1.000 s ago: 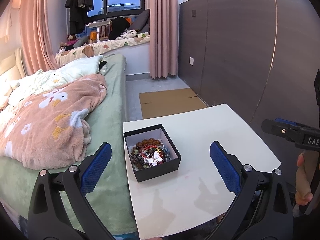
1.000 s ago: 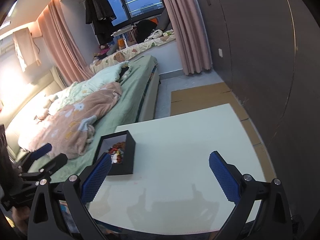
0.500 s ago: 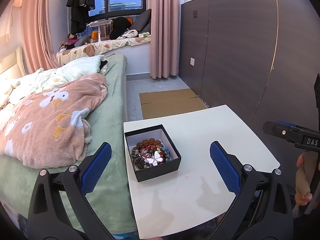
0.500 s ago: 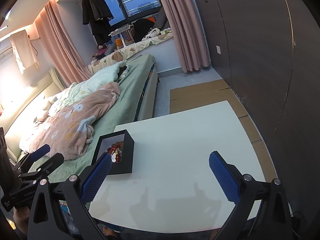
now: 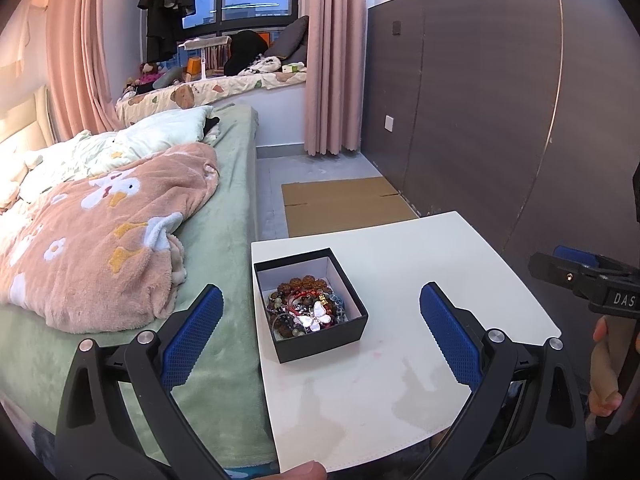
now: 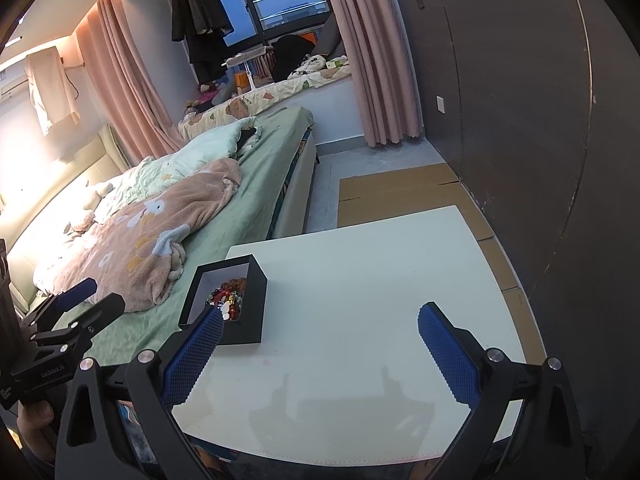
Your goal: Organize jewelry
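Note:
A small black open box (image 5: 320, 338) stands on the left part of a white table (image 5: 400, 392). It holds a tangle of jewelry (image 5: 306, 311): brown bead bracelets, red strands and a white butterfly piece. My left gripper (image 5: 320, 336) is open and empty, held above and short of the box. My right gripper (image 6: 320, 340) is open and empty over the table's near middle, with the box (image 6: 250, 308) by its left finger. The jewelry (image 6: 228, 300) shows partly over the box wall.
A bed (image 5: 224, 280) with a green sheet and a pink flowered blanket (image 5: 100, 240) stands against the table's left side. A dark panelled wall (image 5: 500, 120) runs on the right. Flat cardboard (image 5: 344, 204) lies on the floor beyond the table.
Both grippers have shifted only slightly; the views have drifted a little. The box and jewelry have not moved.

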